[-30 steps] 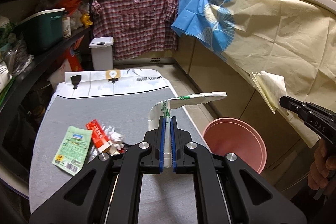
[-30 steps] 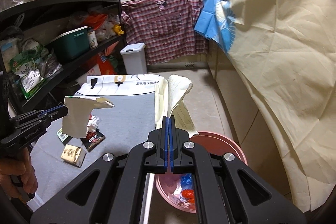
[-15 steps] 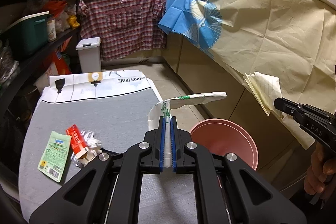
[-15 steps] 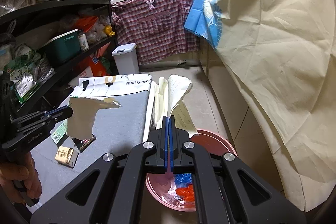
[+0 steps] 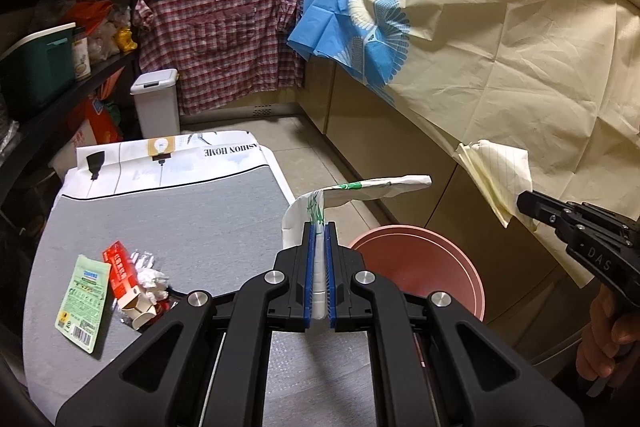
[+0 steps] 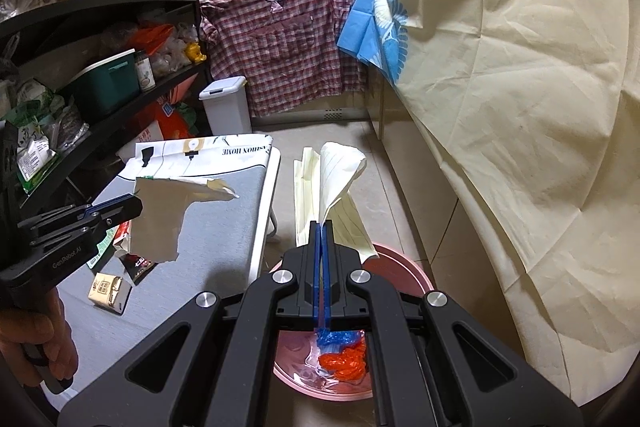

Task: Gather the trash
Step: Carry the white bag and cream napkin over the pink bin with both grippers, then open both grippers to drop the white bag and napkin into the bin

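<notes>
My left gripper [image 5: 319, 227] is shut on a white torn wrapper [image 5: 360, 187] with green print, held over the table's right edge; it also shows in the right wrist view [image 6: 168, 215]. My right gripper [image 6: 322, 227] is shut on a sheet of cream lined paper [image 6: 340, 171], held above the pink basin [image 6: 404, 271]. The basin [image 5: 416, 267] stands on the floor right of the table and holds blue and orange plastic [image 6: 344, 351]. A green packet [image 5: 82, 301], a red box [image 5: 122, 271] and crumpled scraps [image 5: 150, 279] lie on the grey table [image 5: 168, 211].
A small carton [image 6: 108, 289] lies on the table. A white bin [image 5: 156, 101] stands on the floor beyond it. Black shelves [image 6: 100, 67] run along the left. A cloth-draped counter [image 5: 500, 67] runs along the right.
Both grippers have drifted right and a little forward with their paper; the basin now sits closer under the right gripper. Grips are unchanged.
</notes>
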Demonstrator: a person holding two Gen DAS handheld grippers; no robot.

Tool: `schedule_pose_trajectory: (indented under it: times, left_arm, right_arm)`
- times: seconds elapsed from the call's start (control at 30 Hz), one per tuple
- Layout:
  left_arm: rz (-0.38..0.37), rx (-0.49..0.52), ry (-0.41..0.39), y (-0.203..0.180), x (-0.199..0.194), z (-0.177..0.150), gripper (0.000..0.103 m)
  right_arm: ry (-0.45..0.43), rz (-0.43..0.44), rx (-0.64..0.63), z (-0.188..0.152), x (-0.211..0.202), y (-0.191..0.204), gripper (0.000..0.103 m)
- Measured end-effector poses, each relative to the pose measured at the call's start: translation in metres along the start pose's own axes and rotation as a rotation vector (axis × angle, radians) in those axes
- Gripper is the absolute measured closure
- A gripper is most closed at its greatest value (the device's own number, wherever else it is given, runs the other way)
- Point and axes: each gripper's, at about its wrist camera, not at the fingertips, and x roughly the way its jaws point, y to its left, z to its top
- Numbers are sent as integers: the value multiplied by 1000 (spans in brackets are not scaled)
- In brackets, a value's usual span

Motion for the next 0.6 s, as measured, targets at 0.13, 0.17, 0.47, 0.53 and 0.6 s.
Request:
schedule_pose_trajectory:
  times: [0.13,0.17,0.47,0.53,0.6]
  left_arm:
    - [-10,10,6,-9,6,0,98]
    - [-12,10,9,-10,7,0,98]
    - [-35,19,25,-23,20,1,98]
    - [-44,22,28,-26,22,0,98]
    - [-54,25,32,-28,23,0,98]
  right_arm:
    - [-1,-3,10,1,-1,-3,102]
    - [-2,-5,10,1,-1,-3,102]
    - [16,-29,48,0,0,-19,102]
    - [21,-36,54,-2,1,-21,102]
    - [21,-43,62,-2,2,-24,102]
